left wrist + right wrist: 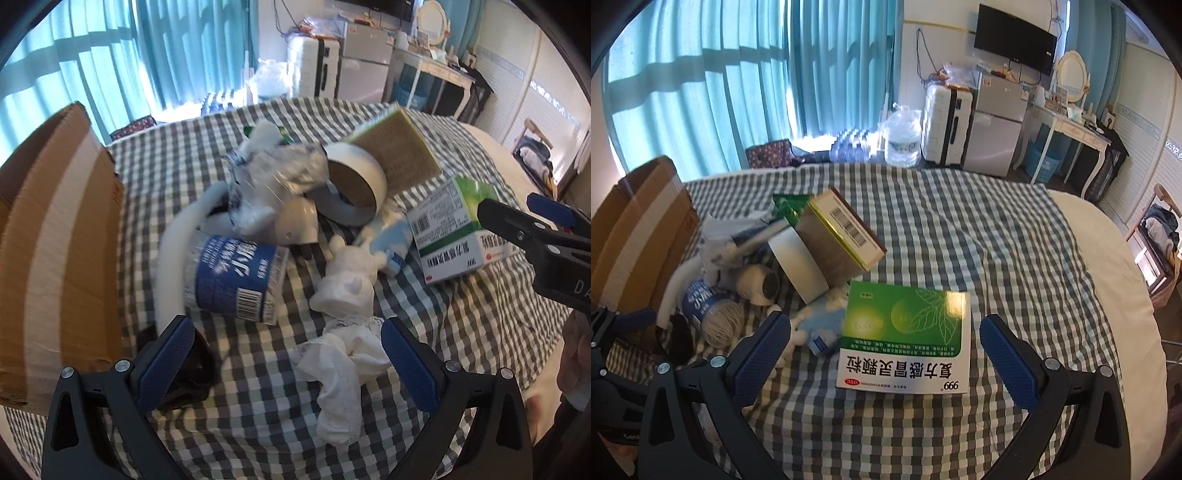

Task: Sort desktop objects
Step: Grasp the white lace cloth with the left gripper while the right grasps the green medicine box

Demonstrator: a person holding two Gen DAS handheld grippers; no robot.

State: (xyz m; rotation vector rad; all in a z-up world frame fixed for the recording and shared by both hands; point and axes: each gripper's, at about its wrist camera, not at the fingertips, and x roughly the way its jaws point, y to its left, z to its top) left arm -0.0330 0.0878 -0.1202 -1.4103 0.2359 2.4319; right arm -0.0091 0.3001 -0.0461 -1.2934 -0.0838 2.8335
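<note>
Since both grippers stand released and empty over the checked bedspread (pixel 960 229), the sorting step looks barely begun, and each would best drop straight onto one item clear of the heap. The green medicine box (pixel 905 336) lies flat between the right gripper (pixel 884 354) fingers' line, just beyond the tips. The crumpled white cloth (pixel 341 363) sits between the left gripper (pixel 286 363) pads (untouched), the cardboard box (pixel 55 236) at far left.

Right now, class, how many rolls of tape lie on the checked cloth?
2: a white roll leaning on the book, and a grey roll under its front edge. The pile may hide others.
</note>
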